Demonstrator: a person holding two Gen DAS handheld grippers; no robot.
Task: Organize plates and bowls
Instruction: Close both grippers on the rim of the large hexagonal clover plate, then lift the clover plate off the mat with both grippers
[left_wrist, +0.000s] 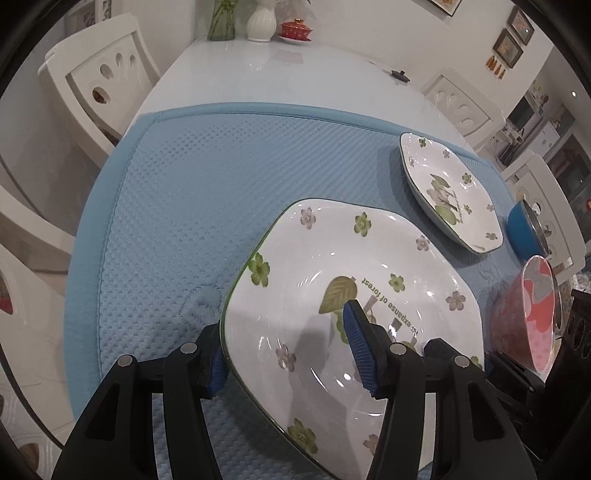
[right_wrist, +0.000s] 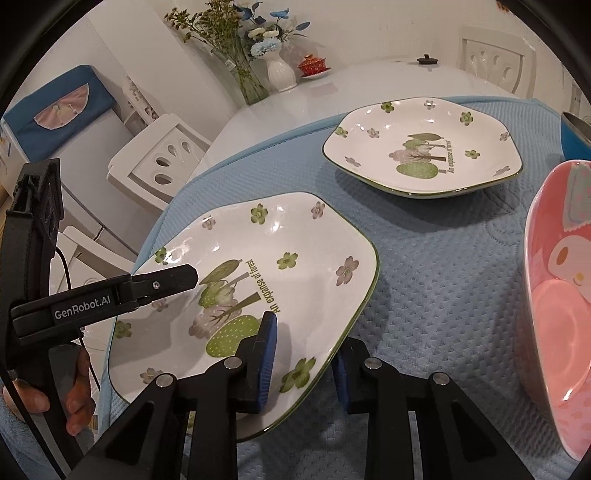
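left wrist view: the left gripper (left_wrist: 286, 347) clamps the rim of the near floral plate (left_wrist: 354, 295), one blue pad under the edge at 7 o'clock, the other on its inner face. a second floral plate (left_wrist: 448, 192) lies on the blue mat (left_wrist: 203, 206) at 2 o'clock, a blue bowl (left_wrist: 524, 230) just beyond it.

right wrist view: the right gripper (right_wrist: 304, 363) pinches the near plate's rim at 6 o'clock. a pink bowl (right_wrist: 554, 295) sits at 3 o'clock.
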